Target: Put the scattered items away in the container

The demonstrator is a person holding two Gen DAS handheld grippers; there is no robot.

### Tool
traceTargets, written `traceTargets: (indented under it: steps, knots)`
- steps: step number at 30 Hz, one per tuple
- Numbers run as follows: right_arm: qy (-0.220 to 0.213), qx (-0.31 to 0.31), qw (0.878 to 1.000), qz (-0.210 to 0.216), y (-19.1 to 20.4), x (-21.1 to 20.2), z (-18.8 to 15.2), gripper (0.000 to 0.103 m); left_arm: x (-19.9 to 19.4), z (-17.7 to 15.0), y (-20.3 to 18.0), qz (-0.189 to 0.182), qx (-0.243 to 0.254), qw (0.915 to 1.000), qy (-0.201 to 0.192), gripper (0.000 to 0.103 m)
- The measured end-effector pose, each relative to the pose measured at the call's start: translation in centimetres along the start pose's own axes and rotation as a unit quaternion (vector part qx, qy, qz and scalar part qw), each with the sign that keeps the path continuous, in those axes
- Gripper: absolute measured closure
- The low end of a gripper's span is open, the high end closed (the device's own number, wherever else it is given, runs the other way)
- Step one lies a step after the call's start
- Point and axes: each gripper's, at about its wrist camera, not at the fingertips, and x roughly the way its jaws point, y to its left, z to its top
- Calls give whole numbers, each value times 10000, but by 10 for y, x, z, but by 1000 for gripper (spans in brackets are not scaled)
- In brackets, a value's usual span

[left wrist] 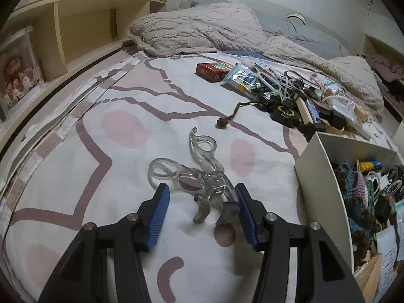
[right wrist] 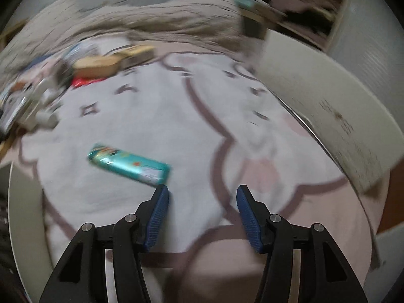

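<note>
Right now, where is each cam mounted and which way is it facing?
Left wrist: on the left claw, looking forward and down at clear-handled scissors on the pink-patterned white bedsheet; the open white cardboard box lies at right; both blue-padded fingers show.
Right wrist: on the right claw, blurred, facing a teal foil packet; both fingers show.
Shared: the bedsheet and the beige fleece blanket.

Clear glossy plastic-handled scissors with dull grey metal blades lie on a matt white-and-pink printed cloth bedsheet. Ribbed blue pads line the matt black plastic left gripper. The white container looks like smooth matt cardboard. The beige blanket is rough, fluffy cloth; the pale wooden shelf is smooth. The teal packet appears glossy, though blurred.
</note>
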Motion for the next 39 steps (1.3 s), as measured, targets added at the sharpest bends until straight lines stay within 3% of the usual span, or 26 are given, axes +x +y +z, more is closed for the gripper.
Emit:
traceTargets:
  steps: [7, 10, 13, 21, 24, 28, 39]
  knots:
    - [22, 155, 9967, 803, 11, -10, 2, 46, 1, 0, -1, -45, -1, 10000, 25, 46]
    - [258, 424, 9920, 1158, 19, -5, 8, 33, 1, 0, -3, -52, 40, 10000, 24, 43]
    - [466, 592, 9868, 1433, 28, -4, 14, 33, 2, 0, -2, -99, 34, 9999, 29, 41]
    - [754, 424, 9900, 1116, 58, 8, 29, 32, 2, -1, -3, -177, 59, 9998, 13, 37]
    - [730, 107, 9944, 758, 70, 12, 31, 30, 2, -1, -3, -193, 69, 9998, 10, 36]
    - [671, 101, 9961, 562, 68, 15, 33, 18, 2, -1, -3, -235, 75, 9997, 6, 34]
    - [1031, 377, 9900, 885, 65, 34, 49, 1, 2, -2, -4, -274, 121, 9996, -6, 31]
